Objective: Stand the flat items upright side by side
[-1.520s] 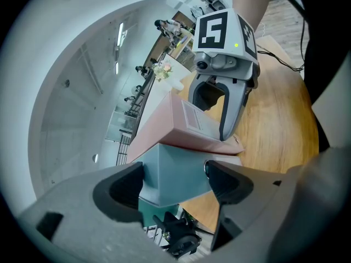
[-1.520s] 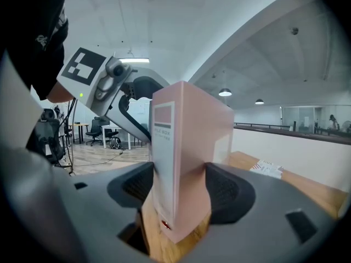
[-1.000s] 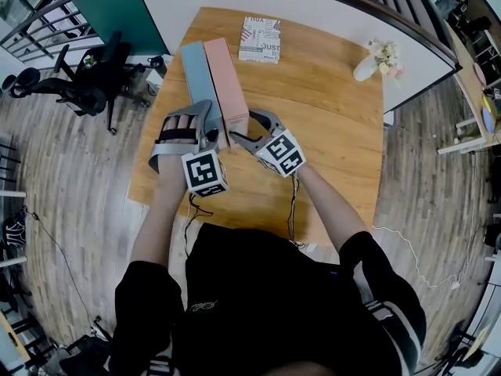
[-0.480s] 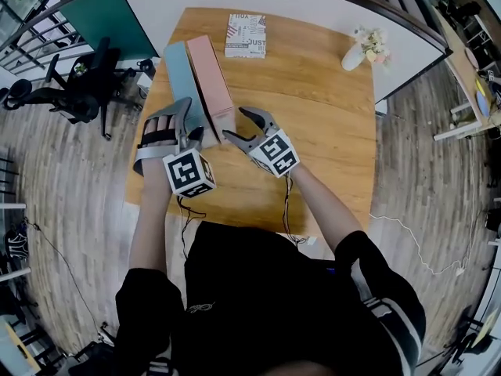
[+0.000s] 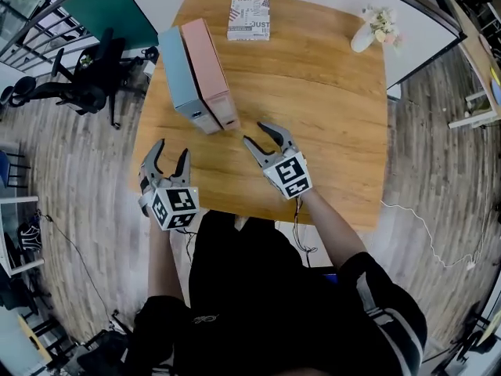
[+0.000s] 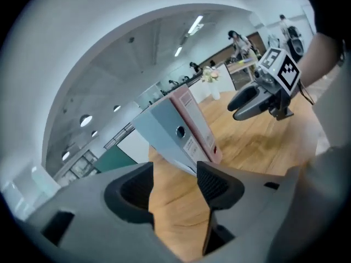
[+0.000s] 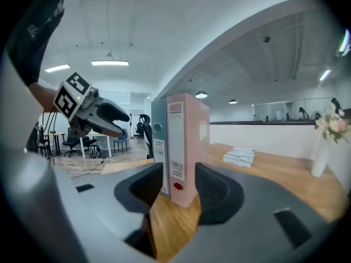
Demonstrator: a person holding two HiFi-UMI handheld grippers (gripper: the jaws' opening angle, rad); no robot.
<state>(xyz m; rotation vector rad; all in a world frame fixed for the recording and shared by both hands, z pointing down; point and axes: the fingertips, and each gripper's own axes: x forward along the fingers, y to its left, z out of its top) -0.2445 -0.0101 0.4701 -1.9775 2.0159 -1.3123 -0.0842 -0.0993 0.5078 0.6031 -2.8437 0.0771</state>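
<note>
1. The table (image 5: 329,92): wood, visible grain, soft sheen.
2. The pink binder (image 5: 207,69) and blue-grey binder (image 5: 178,73): smooth matt covers, paper spine labels.
3. The left hand-held gripper (image 5: 172,151) and right hand-held gripper (image 5: 258,134): matt grey plastic, dark textured pads (image 7: 214,190).

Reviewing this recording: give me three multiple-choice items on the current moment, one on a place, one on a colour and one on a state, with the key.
1. Where on the table does the flower vase stand?
A. far right corner
B. near left corner
C. the middle

2. The pink binder has an upright neighbour. What colour is it?
A. blue-grey
B. green
C. yellow

3. How does the patterned book lie?
A. upright on its edge
B. flat at the far edge
C. open at the near edge

Key:
1 A, the head view shows it by the far right corner.
2 A, the blue-grey binder stands on its left.
3 B, its cover faces up, apart from both binders.
</note>
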